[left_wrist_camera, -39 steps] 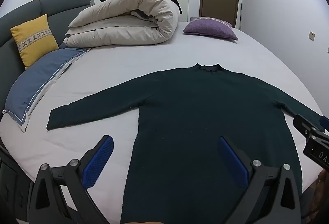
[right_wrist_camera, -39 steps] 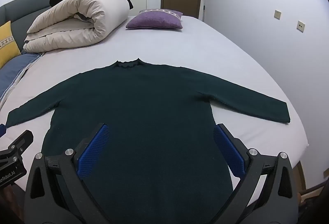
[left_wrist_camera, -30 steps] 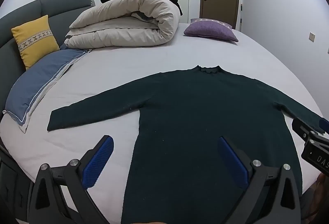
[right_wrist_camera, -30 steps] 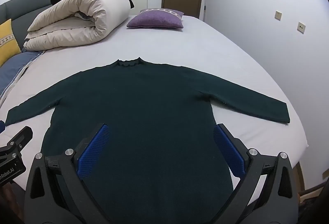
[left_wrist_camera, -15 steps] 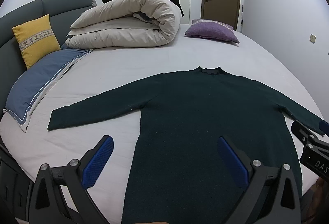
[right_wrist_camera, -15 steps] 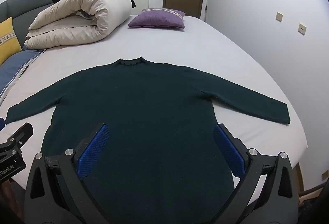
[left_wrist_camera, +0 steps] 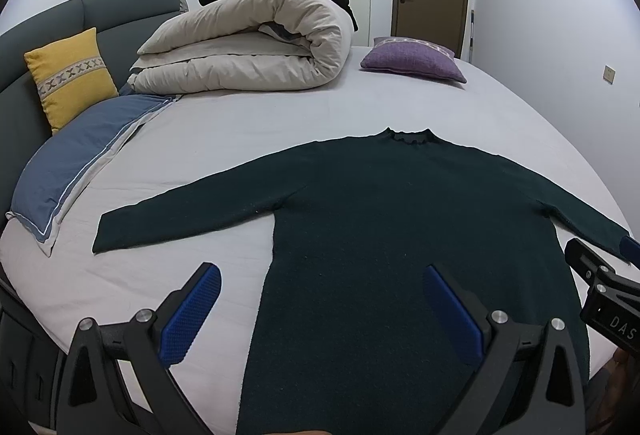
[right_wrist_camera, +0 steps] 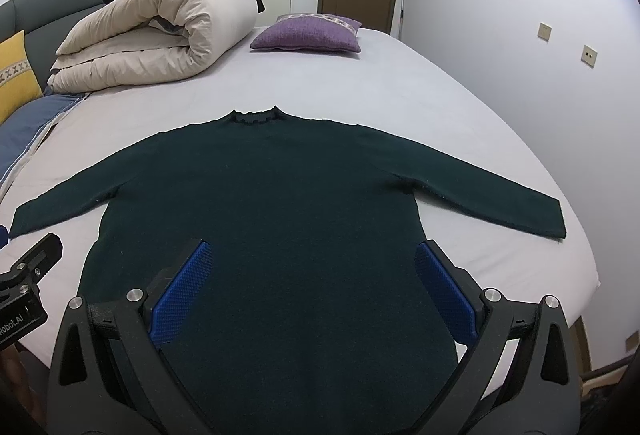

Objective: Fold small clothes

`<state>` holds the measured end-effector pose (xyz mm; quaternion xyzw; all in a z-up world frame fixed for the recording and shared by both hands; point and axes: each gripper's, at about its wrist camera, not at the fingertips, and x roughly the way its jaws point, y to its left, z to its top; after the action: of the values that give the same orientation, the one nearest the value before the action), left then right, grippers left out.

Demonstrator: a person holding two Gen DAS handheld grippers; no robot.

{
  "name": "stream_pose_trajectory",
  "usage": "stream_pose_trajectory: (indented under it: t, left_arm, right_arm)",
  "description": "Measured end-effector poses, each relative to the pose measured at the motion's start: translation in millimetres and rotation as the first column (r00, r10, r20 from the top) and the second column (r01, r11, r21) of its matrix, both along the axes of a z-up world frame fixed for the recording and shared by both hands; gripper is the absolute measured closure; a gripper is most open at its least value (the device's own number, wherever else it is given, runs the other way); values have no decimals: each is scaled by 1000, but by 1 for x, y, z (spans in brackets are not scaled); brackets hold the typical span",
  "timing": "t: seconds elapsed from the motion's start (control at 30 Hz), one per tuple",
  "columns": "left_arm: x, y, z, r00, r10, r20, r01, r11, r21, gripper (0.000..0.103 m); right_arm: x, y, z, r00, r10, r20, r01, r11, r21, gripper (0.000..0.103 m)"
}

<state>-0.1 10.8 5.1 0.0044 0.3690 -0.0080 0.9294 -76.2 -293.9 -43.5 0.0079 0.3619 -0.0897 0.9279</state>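
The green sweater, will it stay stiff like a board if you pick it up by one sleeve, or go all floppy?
Probably floppy. The sweater looks like soft knit and lies flat against the bed, so the rest would likely hang and drag behind. It probably will not slip easily: the knit looks fuzzy, and the pads are textured.

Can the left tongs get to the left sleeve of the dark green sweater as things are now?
Probably yes. The left tongs are open and empty, and the left sleeve lies flat on the bed sheet with nothing on it.
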Motion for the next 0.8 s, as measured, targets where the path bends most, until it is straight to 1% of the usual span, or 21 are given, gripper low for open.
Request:
stream_pose_trajectory:
  t: [0.8]
  left_arm:
    - [1, -1, -3, 1000, 0, 0, 0, 1000, 6, 0]
  right_arm:
    - [4, 1, -7, 1000, 4, -6, -4, 1000, 5, 0]
